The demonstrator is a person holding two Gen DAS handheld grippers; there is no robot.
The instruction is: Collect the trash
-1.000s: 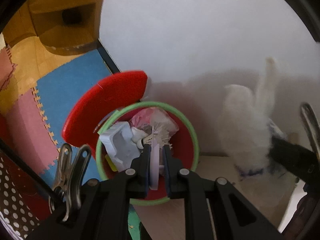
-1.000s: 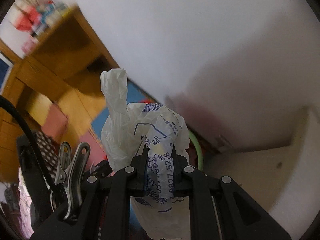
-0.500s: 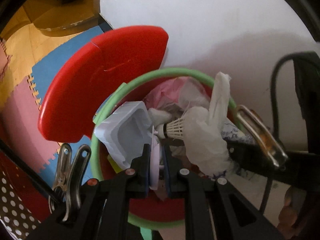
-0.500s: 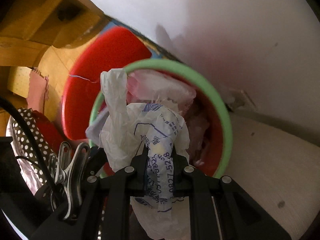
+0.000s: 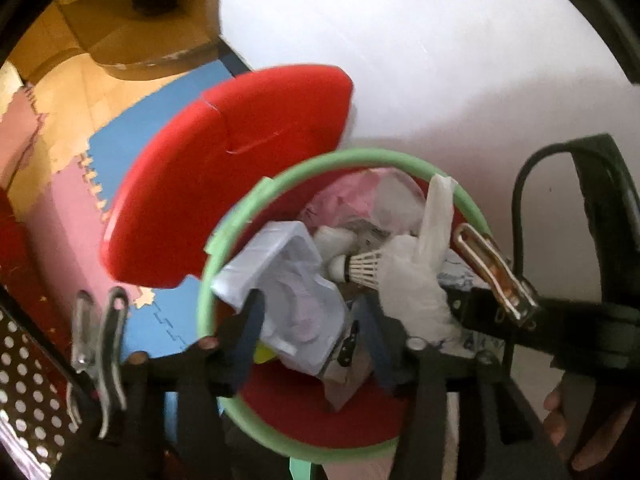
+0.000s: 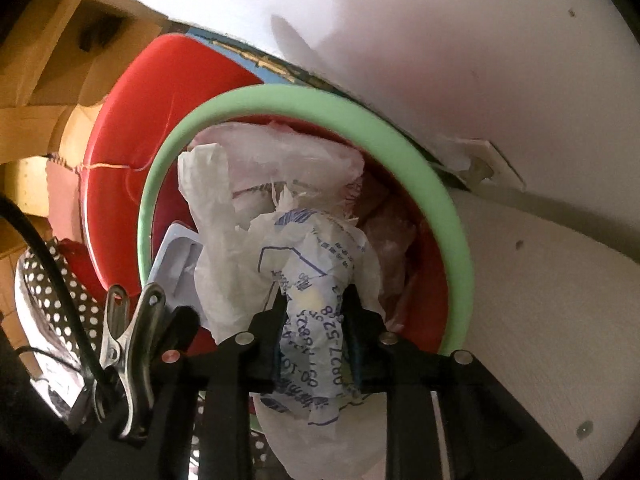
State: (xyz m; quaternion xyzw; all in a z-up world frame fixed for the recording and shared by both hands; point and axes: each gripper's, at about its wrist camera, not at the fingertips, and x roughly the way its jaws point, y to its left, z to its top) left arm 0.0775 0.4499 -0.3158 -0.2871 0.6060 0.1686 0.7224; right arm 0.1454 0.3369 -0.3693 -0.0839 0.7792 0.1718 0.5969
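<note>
A red bin with a green rim [image 5: 360,160] [image 6: 440,200] stands against the wall, its red lid [image 5: 224,184] [image 6: 132,120] swung open to the left. Inside lie a white plastic tray [image 5: 296,280] [image 6: 176,256], a shuttlecock [image 5: 360,266] and a pink bag [image 5: 348,196]. My left gripper [image 5: 310,328] hovers over the bin; its jaws are opening, with only the tray below the gap. My right gripper [image 6: 316,320] holds a crumpled white plastic bag with blue print [image 6: 320,280] [image 5: 412,280] over the bin. Its jaws are opening, but the bag still fills the gap.
A white wall [image 5: 440,60] rises right behind the bin. Blue and pink foam mats [image 5: 140,140] cover the floor to the left, below wooden furniture [image 5: 140,20]. Dotted fabric [image 5: 24,380] sits at the lower left. A person's hand [image 5: 560,420] grips the right tool.
Both grippers came down close over the bin. The left jaws spread apart and no longer pinch the thin white piece. The right jaws eased slightly around the bag.
</note>
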